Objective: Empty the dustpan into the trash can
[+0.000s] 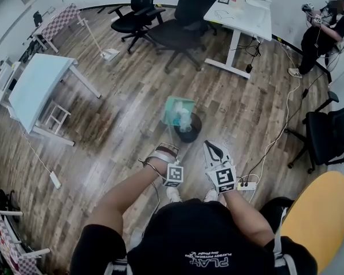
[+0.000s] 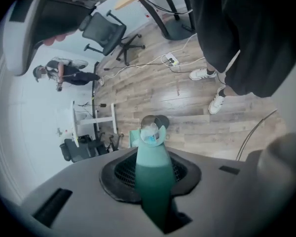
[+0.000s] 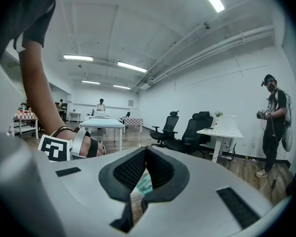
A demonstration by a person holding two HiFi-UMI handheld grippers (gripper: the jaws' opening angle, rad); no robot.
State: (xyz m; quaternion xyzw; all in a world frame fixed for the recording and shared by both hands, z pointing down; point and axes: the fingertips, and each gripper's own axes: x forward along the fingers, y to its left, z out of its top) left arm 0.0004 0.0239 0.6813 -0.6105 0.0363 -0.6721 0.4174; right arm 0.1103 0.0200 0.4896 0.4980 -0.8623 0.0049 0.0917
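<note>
- Teal plastic dustpan (image 1: 179, 112) hung tipped over the black trash can (image 1: 190, 133), which stood on the wooden floor (image 1: 120, 107); pale crumpled litter (image 1: 184, 119) lay in its tray
- The left tongs (image 1: 164, 152) pinched the dustpan's long teal handle (image 2: 153, 181); the right tongs (image 1: 212, 148) were pressed together on nothing, just beside the left
- To empty it well, in my judgement, the tray's lip wanted to sit inside the can's rim and tilt steeper slowly, so the litter slid in rather than onto the floor
- The grip on the handle needed to be firm, as the pan hung far out from the tongs and could swing
- Only the head view showed the pan from above, over the can, with both tongs side by side
- Only the left gripper view showed the pads tight on the handle, the can's rim behind the pan, and the person's white shoes (image 2: 202, 74)
- The right gripper view looked level across the room to office chairs (image 3: 200, 130) and a standing person (image 3: 274, 122), with just a sliver of teal below its tongs
</note>
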